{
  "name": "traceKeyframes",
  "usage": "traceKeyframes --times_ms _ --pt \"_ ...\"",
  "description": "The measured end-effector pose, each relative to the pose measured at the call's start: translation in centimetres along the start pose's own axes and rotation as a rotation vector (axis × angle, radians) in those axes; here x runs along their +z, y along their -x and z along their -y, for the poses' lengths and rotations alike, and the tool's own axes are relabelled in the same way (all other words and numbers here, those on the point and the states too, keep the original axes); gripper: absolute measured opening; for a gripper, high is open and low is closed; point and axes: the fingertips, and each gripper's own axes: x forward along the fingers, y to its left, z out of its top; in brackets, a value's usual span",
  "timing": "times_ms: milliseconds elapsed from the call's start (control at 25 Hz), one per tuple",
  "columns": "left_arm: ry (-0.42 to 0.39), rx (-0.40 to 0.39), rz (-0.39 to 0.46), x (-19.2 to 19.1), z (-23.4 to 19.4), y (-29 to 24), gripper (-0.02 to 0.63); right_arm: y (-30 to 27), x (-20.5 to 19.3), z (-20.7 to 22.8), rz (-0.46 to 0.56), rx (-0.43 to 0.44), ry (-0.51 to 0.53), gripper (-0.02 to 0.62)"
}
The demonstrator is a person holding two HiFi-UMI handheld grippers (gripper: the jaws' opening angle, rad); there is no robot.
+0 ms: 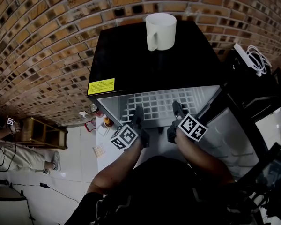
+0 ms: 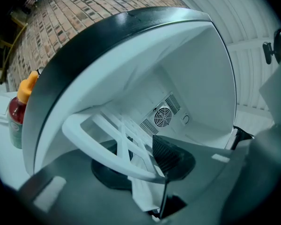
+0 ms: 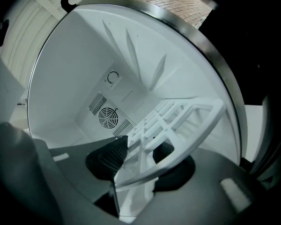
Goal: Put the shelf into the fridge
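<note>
From above, the black fridge (image 1: 150,55) stands with its door swung open to the right. The white grid shelf (image 1: 159,104) lies flat, partly inside, with its front rim sticking out. My left gripper (image 1: 138,112) and right gripper (image 1: 177,108) sit side by side at that rim. In the left gripper view the shelf rim (image 2: 98,142) runs between the jaws of the left gripper (image 2: 143,165), whose pads press on it. In the right gripper view the shelf (image 3: 187,121) passes between the jaws of the right gripper (image 3: 140,165), which stand wide and do not clamp it.
A white mug (image 1: 160,31) stands on the fridge top. The fridge door (image 1: 234,139) hangs open at the right. A red bottle with an orange cap (image 2: 21,111) stands on the floor to the left. A round fan grille (image 3: 107,117) is set in the back wall. A seated person (image 1: 14,156) is at far left.
</note>
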Motion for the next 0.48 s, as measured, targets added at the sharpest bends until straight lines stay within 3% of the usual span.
traceKeyframes --times_ms 480 --pt "-0.023 0.032 0.032 0.07 -0.25 -0.68 0.130 -0.66 0.25 0.21 0.019 -0.016 0.003 0.181"
